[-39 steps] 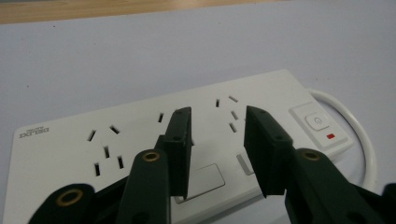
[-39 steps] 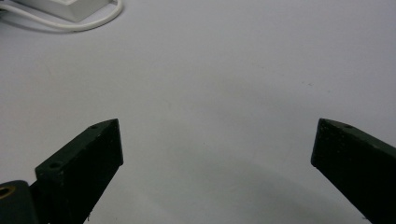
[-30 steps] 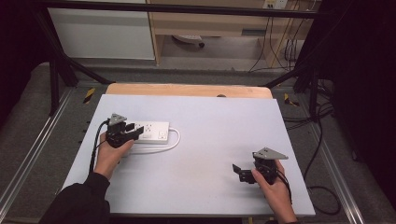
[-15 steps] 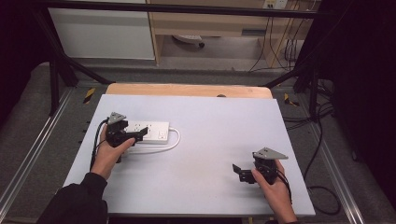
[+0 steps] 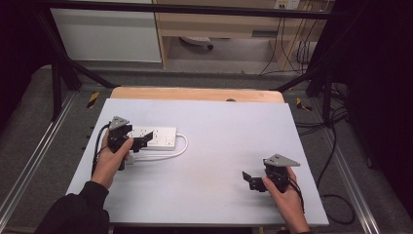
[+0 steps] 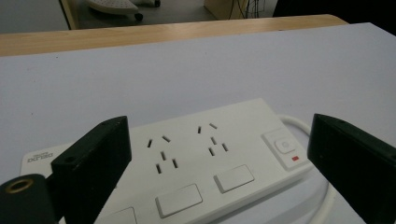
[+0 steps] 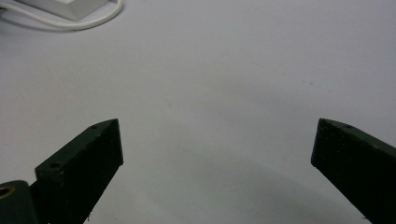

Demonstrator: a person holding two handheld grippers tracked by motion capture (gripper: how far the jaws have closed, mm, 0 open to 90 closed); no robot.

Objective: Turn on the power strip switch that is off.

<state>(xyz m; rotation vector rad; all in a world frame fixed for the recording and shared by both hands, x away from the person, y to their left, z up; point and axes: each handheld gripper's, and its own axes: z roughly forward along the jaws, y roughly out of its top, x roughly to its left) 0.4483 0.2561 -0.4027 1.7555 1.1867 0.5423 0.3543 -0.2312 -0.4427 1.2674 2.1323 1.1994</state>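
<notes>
Your left gripper (image 5: 142,141) sits at the desk's (image 5: 219,122) nine o'clock, jaws spread wide either side of the white power strip (image 5: 155,137), not clamping it; its cord (image 5: 181,146) loops toward three o'clock. Your right gripper (image 5: 251,180) rests near five o'clock, jaws apart over bare desk, well apart from the strip

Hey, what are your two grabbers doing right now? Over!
Left gripper open, jaws either side of the white power strip. Right gripper open over bare table. Nothing in the way.
</notes>
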